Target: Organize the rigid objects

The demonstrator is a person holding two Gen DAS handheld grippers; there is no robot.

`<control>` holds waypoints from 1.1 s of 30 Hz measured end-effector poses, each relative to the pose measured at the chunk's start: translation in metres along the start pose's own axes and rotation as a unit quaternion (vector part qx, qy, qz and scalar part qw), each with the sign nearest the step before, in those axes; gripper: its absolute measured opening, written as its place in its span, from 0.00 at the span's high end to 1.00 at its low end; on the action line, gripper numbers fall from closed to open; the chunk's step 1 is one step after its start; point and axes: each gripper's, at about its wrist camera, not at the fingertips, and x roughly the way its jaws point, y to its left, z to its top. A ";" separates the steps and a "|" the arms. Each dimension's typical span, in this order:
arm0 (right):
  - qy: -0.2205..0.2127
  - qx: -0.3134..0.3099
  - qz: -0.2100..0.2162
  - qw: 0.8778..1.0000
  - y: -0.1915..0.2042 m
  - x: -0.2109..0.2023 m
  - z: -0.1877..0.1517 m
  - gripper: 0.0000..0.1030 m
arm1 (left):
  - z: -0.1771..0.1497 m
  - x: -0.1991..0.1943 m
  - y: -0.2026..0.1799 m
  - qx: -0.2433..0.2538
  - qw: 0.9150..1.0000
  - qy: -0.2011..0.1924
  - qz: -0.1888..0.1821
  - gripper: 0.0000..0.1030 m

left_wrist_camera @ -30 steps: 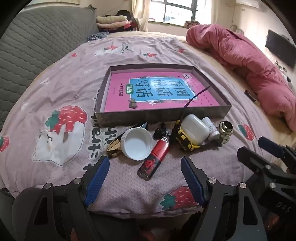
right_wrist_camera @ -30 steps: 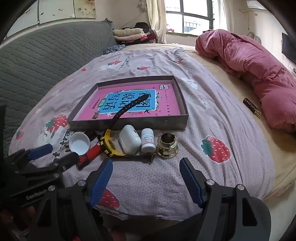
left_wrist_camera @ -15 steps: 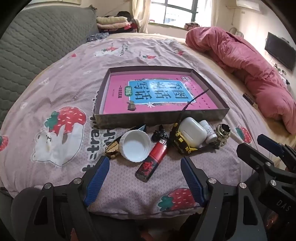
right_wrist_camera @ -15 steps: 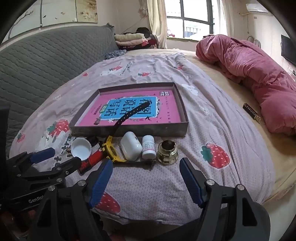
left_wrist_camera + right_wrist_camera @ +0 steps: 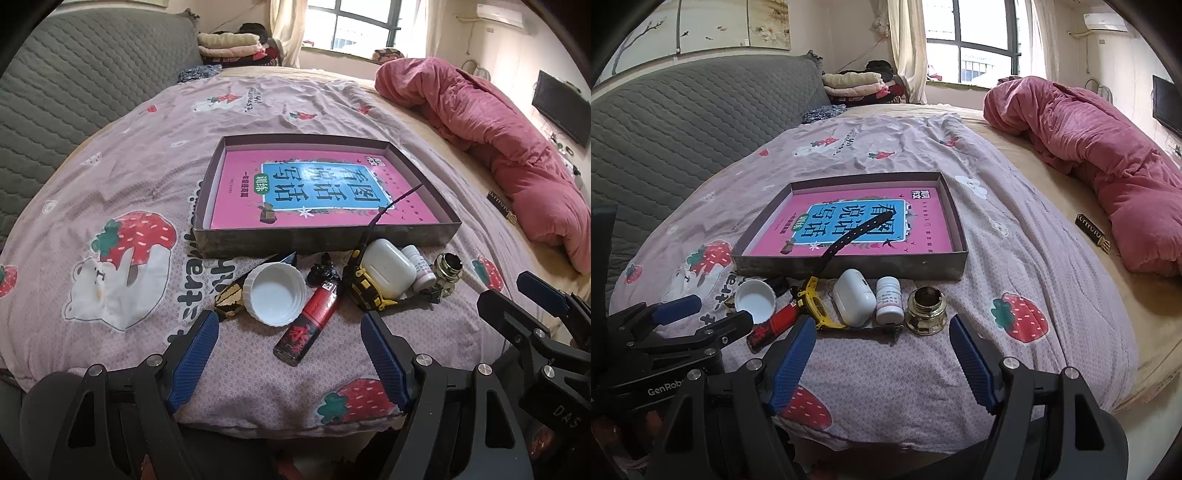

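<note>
Both grippers, left gripper (image 5: 286, 354) and right gripper (image 5: 882, 354), hold their blue-padded jaws wide and empty, short of the row of small rigid items, among them the white plastic cap (image 5: 275, 290) and brass fitting (image 5: 925, 310), lined beside the shallow grey cardboard tray (image 5: 325, 240), presumably staged for loading.

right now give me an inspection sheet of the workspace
surface: bed sheet with strawberry print, rumpled
job's things: shallow box holding a pink book; white cap, red lighter, yellow watch, white case, pill bottle, brass fitting lined up before it
clutter: pink duvet
grippers: left gripper and right gripper open, empty
cables: nothing seen
surroundings: window, grey headboard
</note>
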 end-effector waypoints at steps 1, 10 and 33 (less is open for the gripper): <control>0.000 0.000 0.000 1.000 0.000 0.000 0.000 0.28 | 0.000 0.000 0.000 0.000 1.000 0.000 0.000 0.22; -0.003 -0.001 -0.001 1.000 -0.001 0.000 0.000 0.28 | 0.001 -0.002 0.001 -0.001 1.000 -0.004 0.002 0.22; -0.002 -0.002 -0.003 1.000 -0.002 0.000 0.001 0.28 | 0.000 -0.001 0.002 -0.001 1.000 -0.002 0.007 0.22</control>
